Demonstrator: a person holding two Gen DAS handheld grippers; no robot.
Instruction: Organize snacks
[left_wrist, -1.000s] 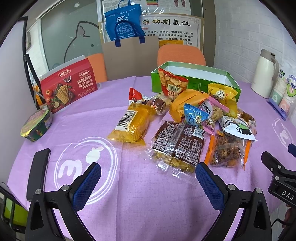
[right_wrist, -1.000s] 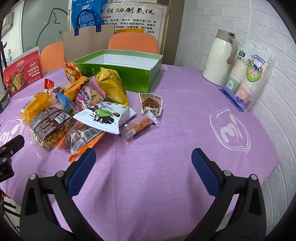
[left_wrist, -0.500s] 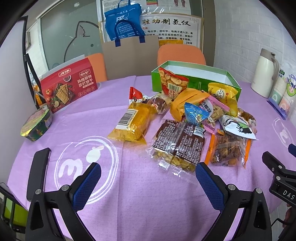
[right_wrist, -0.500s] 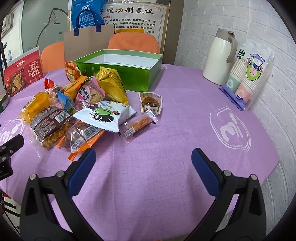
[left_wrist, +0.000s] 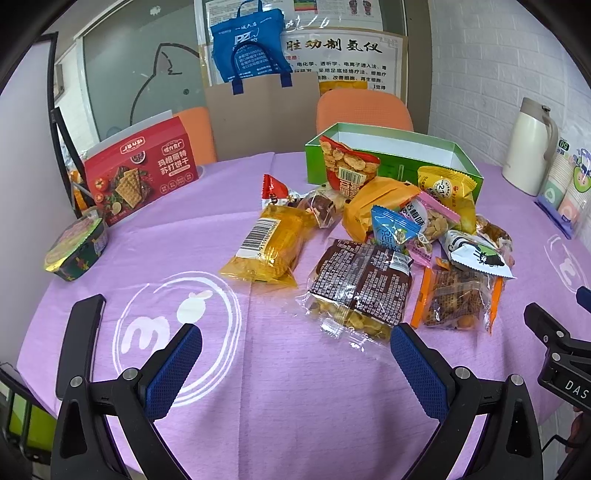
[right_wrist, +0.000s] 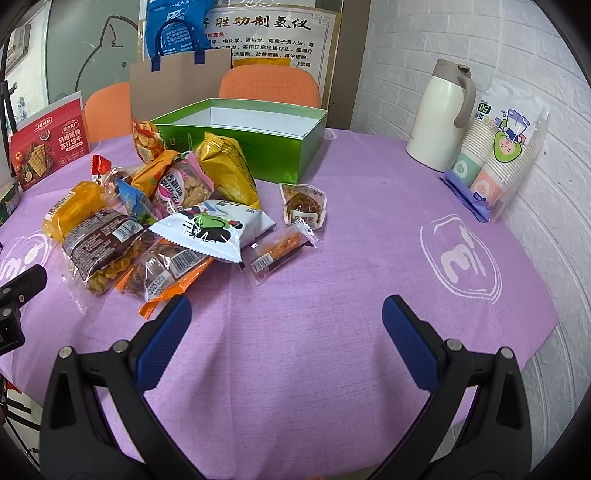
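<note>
Left wrist view: the left gripper (left_wrist: 295, 354) hangs above the purple tablecloth (left_wrist: 258, 387), jaws spread wide and holding nothing, with the brown-labelled snack bag (left_wrist: 360, 284) just beyond its right finger. The right gripper (right_wrist: 286, 332) is equally wide open and empty, touching nothing. The snack pile (right_wrist: 177, 206) sits at centre-left, before the open green box (right_wrist: 243, 136).

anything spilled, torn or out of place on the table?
Nothing spilled or visibly torn. The oddity is the mess itself: sealed snack packets lie heaped and overlapping on the purple tablecloth, while the open green cardboard box behind them shows no packets inside. One red chip bag leans against its wall. Both grippers are open, holding nothing.
</note>
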